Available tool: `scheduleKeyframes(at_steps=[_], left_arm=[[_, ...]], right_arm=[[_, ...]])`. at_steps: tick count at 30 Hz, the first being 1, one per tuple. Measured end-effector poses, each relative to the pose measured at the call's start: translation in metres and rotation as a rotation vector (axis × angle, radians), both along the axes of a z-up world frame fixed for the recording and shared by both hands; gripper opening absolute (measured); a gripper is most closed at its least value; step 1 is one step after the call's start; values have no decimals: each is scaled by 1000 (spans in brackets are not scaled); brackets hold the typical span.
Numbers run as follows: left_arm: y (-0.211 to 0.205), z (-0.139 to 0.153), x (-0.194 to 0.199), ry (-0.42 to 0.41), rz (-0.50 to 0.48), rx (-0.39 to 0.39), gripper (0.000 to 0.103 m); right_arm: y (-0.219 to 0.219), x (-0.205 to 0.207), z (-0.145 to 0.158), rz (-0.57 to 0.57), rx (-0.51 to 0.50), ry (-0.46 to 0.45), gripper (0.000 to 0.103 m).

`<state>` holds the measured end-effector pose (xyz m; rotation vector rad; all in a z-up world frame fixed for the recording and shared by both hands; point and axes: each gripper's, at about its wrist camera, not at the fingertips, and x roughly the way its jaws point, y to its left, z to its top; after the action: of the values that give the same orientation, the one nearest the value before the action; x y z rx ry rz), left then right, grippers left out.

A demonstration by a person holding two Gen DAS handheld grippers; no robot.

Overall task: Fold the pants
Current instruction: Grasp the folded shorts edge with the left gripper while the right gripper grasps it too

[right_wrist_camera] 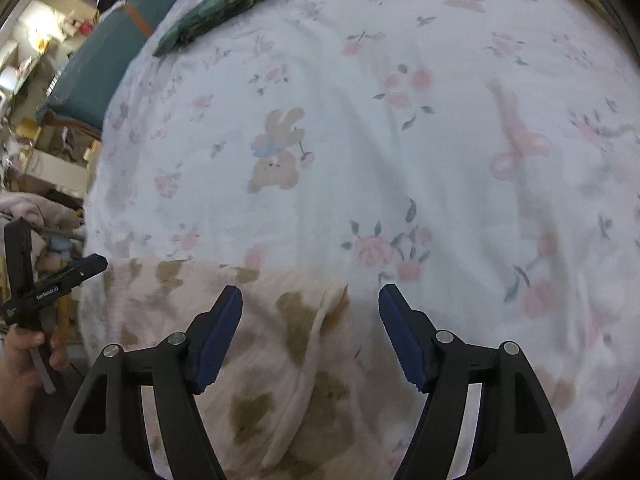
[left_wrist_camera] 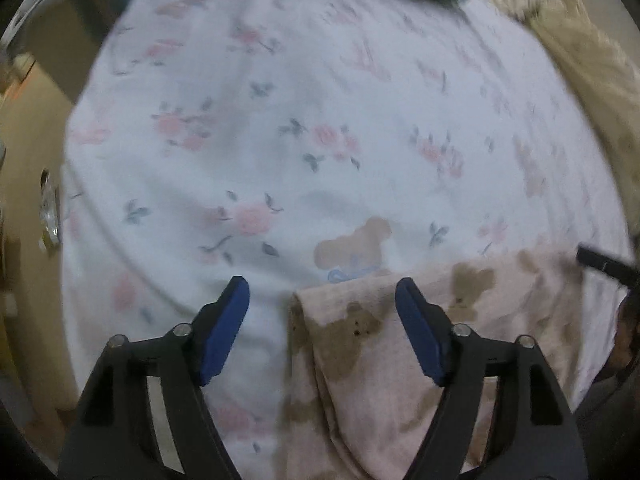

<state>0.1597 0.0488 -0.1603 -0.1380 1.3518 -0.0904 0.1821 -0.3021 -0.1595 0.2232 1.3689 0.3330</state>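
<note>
"GenRobot.AI" on left gripper

Small white print on left gripper body, too blurred to read.

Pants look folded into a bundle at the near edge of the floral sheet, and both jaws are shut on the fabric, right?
Not quite. The pants do lie bundled at the near edge of the floral sheet, but both wrist views show the left gripper and right gripper with jaws open, holding nothing.
</note>
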Motion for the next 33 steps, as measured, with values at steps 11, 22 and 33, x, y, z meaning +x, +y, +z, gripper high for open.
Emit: scheduleKeyframes(at_steps=[11,22,33], left_arm=[[-19,6,11,-15,-111,-19,6],[-6,57,52,-262,-114,-37,4],[-22,67,58,-355,-167,12,4]], right_arm=[[20,10,-16,143,23,31,29],[13,37,56,109,50,-343,5],[10,28,57,149,-43,-394,5]])
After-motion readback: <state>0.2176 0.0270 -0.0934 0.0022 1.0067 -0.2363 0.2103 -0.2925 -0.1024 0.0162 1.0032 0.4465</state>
